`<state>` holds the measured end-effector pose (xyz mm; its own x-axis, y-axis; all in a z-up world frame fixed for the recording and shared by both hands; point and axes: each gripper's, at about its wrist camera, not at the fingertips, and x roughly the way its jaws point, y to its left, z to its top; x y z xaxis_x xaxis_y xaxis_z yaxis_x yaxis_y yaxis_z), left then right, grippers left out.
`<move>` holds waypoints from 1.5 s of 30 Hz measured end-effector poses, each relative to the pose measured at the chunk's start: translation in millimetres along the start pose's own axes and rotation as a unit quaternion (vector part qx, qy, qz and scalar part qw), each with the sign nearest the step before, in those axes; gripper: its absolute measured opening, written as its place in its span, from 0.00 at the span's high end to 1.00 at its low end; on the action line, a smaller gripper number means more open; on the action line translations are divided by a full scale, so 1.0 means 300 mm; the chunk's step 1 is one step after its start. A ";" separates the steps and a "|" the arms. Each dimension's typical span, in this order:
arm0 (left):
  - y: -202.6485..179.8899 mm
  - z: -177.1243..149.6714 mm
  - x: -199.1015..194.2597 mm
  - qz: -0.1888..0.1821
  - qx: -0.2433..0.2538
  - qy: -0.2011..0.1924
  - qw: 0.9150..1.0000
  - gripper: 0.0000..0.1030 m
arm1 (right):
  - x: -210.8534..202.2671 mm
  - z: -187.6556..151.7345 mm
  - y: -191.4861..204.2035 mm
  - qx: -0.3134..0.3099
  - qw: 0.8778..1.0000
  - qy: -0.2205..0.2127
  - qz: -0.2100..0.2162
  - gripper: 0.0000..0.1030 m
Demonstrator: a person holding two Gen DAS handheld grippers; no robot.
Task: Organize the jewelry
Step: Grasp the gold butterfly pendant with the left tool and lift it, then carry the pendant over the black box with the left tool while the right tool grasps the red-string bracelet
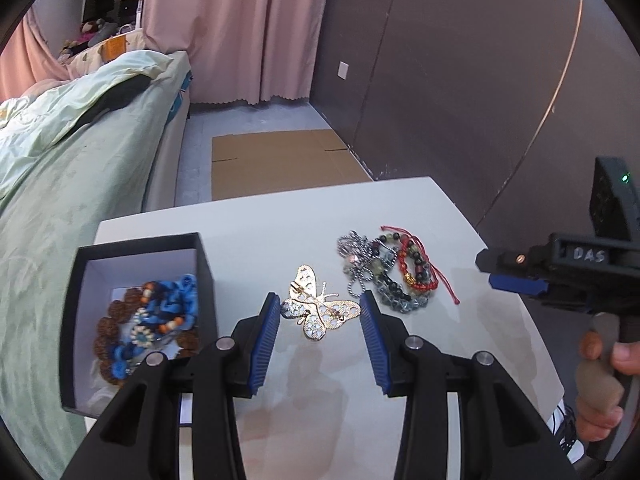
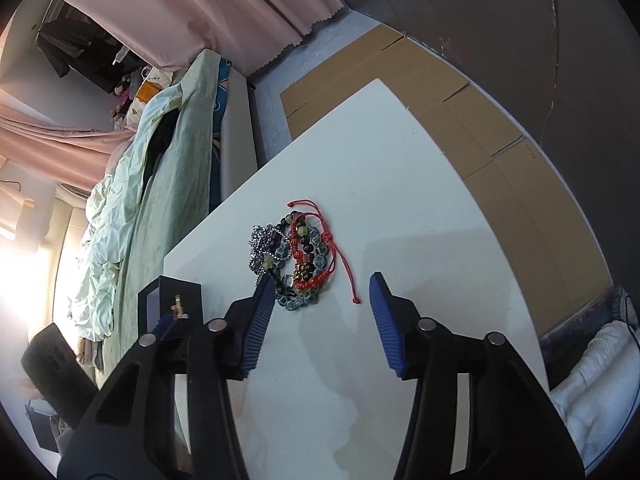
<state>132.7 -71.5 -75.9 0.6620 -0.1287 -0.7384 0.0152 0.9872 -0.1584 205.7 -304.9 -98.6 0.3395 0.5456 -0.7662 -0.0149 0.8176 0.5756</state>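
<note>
Left wrist view looks down on a gold filigree butterfly brooch with pale stones (image 1: 320,307) lying flat on the white tabletop (image 1: 280,220), between the blue-padded fingers of the left gripper (image 1: 319,306). The jaws stand wide apart, one pad on each side of the wings, and hold nothing. I judge the brooch light, stiff and thin, with a pin at the back and small set stones that hard pressure could loosen. It will likely slide on the smooth surface if only one pad meets it first. The best hold looks to be across the body or the inner wings, where the metal is thickest, not on the lacy wing tips.

Just beyond the brooch, nearer the right edge of the table, lies a tangled heap of beaded bracelets, a silver ball chain and a red knotted cord (image 1: 390,276). These are soft and loose, and lifting one strand may drag others. At the left edge stands an open black box with a white lining (image 1: 80,320), already holding blue and brown beaded pieces.

Only this view shows the box contents and the brooch whole. Right wrist view shows the heap (image 2: 298,256) from above, just ahead of the right gripper (image 2: 320,294), whose jaws are also wide apart and empty, and only the dark outside of the box (image 2: 188,300).
</note>
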 end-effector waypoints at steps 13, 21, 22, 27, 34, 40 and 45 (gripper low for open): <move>0.095 0.025 -0.084 -0.002 -0.025 -0.019 0.999 0.62 | 0.120 0.002 0.031 0.006 1.000 0.025 -0.010 0.64; 0.121 0.037 -0.093 -0.005 -0.035 -0.024 0.999 0.62 | 0.156 -0.008 0.010 0.058 0.998 0.031 0.006 0.69; 0.124 0.038 -0.093 -0.005 -0.036 -0.024 0.999 0.62 | 0.156 -0.008 0.010 0.061 0.998 0.029 0.006 0.69; 0.136 0.047 -0.092 -0.003 -0.040 -0.026 0.999 0.62 | 0.162 -0.005 0.005 0.065 0.998 0.018 -0.012 0.84; 0.185 0.045 -0.121 0.006 -0.054 -0.035 0.998 0.62 | 0.140 -0.017 0.047 0.040 0.999 0.002 -0.013 0.92; 0.246 0.040 -0.160 0.019 -0.071 -0.043 0.996 0.62 | 0.065 -0.029 0.075 0.034 0.999 -0.023 0.030 0.92; 0.289 0.030 -0.187 0.028 -0.082 -0.046 0.995 0.62 | 0.007 -0.048 0.127 0.019 0.997 -0.043 0.068 0.92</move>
<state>103.7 22.1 -42.3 0.7248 -0.0565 -0.6867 -0.1413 0.9633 -0.2283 192.2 -270.0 -82.5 0.4155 0.6314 -0.6547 -0.0301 0.7289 0.6839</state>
